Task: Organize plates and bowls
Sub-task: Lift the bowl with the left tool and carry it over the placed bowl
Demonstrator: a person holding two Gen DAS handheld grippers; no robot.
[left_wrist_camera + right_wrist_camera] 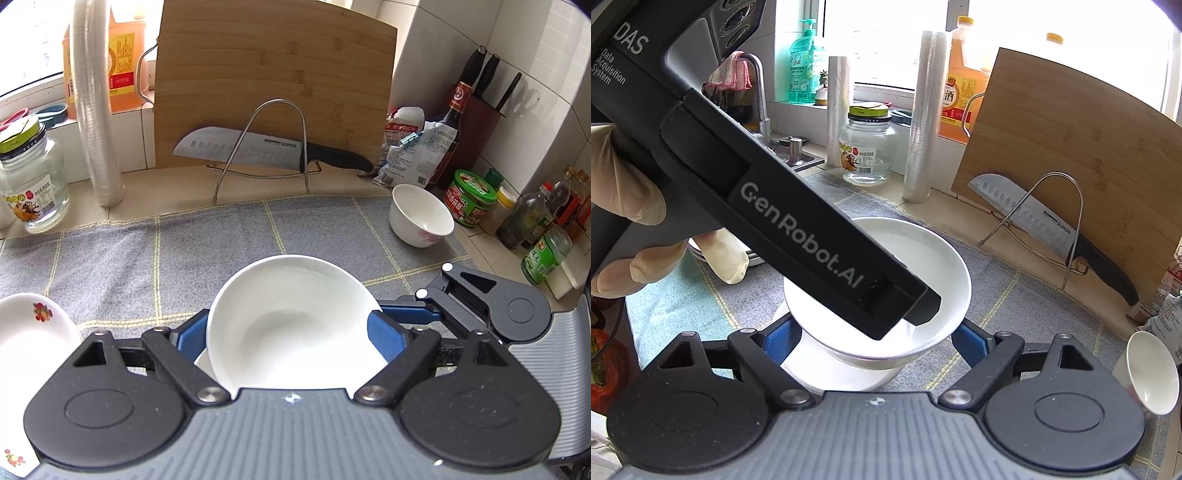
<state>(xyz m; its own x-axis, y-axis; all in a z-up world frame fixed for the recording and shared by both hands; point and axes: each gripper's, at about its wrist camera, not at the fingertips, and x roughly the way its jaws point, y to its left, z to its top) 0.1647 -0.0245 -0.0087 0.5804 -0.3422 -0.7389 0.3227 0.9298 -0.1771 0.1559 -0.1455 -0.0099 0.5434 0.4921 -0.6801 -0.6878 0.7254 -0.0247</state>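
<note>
Left wrist: grey checked cloth [129, 258] covers counter; cutting board [273, 81] behind.

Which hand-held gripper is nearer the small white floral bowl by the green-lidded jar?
Right. The right hand-held gripper sits just short of the small white floral bowl; the left hand-held gripper is farther back, around the large white bowl.

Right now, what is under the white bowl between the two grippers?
Under the white bowl another white dish shows, resting on the grey checked cloth. Its centre is covered, so whether the bowl touches it cannot be seen.
</note>
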